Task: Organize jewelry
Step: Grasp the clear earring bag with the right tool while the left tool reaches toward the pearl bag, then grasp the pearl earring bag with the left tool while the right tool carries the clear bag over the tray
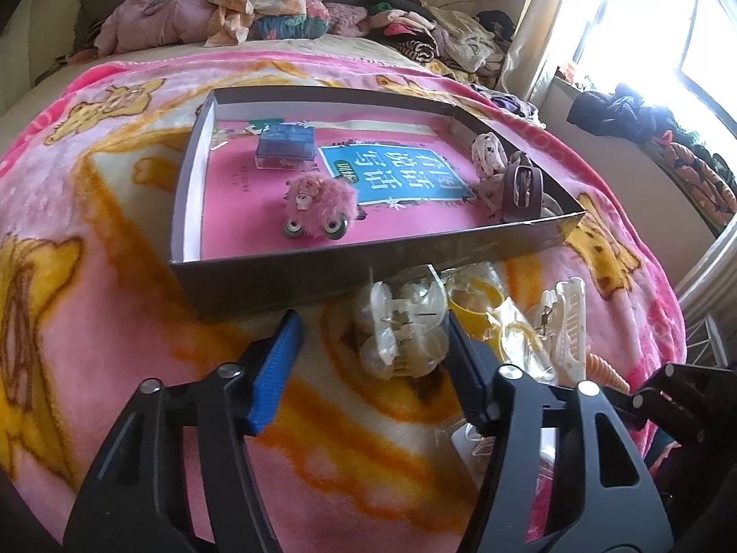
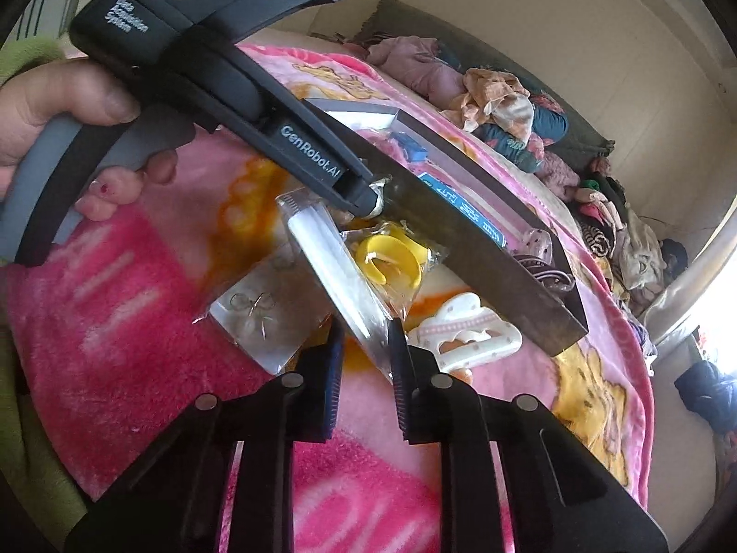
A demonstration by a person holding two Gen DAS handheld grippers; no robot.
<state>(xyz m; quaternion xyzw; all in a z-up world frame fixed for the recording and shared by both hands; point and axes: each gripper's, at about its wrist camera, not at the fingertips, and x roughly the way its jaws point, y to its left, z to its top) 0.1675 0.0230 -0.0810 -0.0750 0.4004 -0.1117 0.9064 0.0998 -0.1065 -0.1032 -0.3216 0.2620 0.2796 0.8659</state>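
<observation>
Partly, the left gripper point(image 2: 375, 200) hides the clear packet point(image 1: 403, 329).

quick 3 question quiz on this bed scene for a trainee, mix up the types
1. True or false: the pink fluffy toy lies inside the box.
2. What colour is the bagged C-shaped ring beside the box? A yellow, B green, C blue.
3. Which gripper has the long clear packet between its fingers?

Key: 1 true. 2 A. 3 the right gripper.
</observation>
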